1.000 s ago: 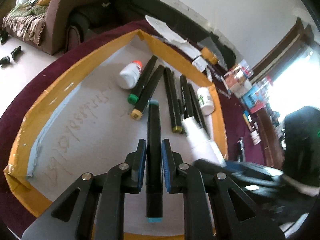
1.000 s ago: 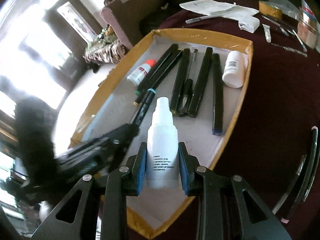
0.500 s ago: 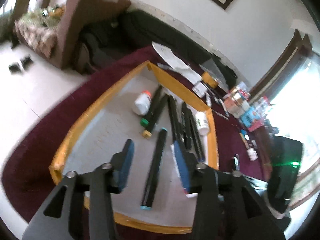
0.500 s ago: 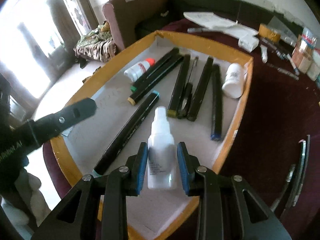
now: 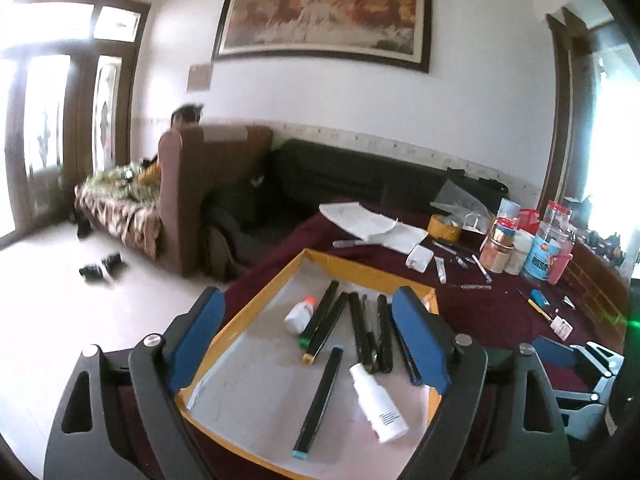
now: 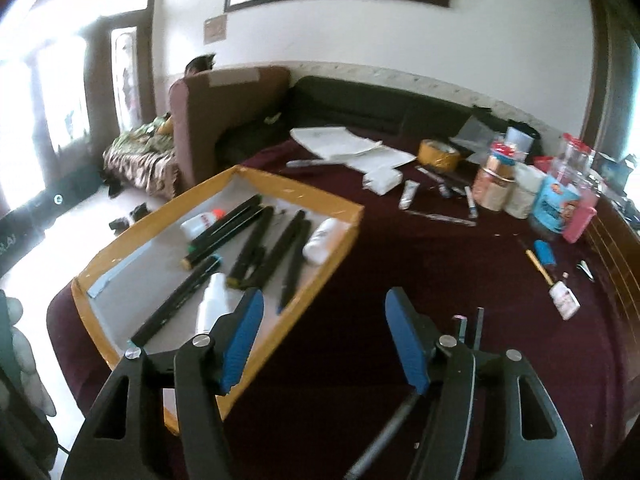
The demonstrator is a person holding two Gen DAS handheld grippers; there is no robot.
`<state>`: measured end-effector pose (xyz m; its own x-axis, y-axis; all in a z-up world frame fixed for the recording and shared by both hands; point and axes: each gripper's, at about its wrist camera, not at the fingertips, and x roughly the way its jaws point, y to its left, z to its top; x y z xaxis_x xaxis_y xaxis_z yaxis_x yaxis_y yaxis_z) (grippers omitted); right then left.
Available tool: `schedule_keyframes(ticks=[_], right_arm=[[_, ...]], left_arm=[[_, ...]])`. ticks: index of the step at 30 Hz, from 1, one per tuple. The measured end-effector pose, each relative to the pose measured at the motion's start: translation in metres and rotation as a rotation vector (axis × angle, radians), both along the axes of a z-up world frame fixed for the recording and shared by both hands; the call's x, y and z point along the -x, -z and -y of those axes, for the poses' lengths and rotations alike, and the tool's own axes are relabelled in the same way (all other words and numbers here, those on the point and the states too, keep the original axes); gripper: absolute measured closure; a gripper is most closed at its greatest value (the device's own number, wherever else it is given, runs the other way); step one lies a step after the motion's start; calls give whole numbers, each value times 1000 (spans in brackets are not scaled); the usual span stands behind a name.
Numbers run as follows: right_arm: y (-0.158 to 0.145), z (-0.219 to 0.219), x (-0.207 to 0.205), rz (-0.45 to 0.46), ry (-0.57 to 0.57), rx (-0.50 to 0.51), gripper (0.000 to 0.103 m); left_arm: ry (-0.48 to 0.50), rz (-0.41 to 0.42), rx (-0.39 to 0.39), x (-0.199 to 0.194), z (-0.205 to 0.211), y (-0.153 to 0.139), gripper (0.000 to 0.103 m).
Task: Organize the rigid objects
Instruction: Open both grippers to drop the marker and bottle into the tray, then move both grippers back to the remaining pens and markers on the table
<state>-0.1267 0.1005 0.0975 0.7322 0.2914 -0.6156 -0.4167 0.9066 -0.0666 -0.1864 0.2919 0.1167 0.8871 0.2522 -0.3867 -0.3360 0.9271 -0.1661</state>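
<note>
**Both grippers spread wide, tray loaded**

Left gripper (image 5: 308,344) raised above the cardboard tray (image 5: 264,292), blue-padded jaws far apart, nothing between them. Right gripper (image 6: 324,340) likewise wide open and empty, hovering over the maroon tablecloth (image 6: 420,264) just beside the tray's near right edge.

Inside the tray, lying flat on the grey floor: white spray bottle (image 5: 378,404), nozzle toward the far end, base toward the near edge. Just left of it, apart from the row, a black marker with teal end caps (image 5: 319,394), running near to far. Farther in, a row of black markers (image 5: 362,334) side by side, among them one with a green cap end (image 5: 318,318) and one with a yellow end (image 5: 326,330). Small white bottle with an orange cap (image 5: 298,316) on its side at the left end of the row. White pill bottle (image 6: 325,241) against the tray's right wall, seen from the right wrist only.

On the cloth beyond the tray: folded white papers (image 6: 340,144), roll of yellow tape (image 6: 439,154), cluster of jars and containers (image 6: 528,188), scattered pens and a small tube. Brown armchair (image 5: 196,196) and dark sofa (image 5: 360,180) behind the table, framed horse painting (image 5: 324,12) on the wall
</note>
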Motion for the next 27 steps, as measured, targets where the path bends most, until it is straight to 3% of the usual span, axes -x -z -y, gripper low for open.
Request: schedule_keyframes(ticks=[7,27], right_arm=[[-4,37,-7,12,57,-41,43],[2,104,-18,-16,148,-108,43]], left_arm=[[7,12,-79,-3,31,-12,16],[88,-61,-158,-18,95,-13,16]])
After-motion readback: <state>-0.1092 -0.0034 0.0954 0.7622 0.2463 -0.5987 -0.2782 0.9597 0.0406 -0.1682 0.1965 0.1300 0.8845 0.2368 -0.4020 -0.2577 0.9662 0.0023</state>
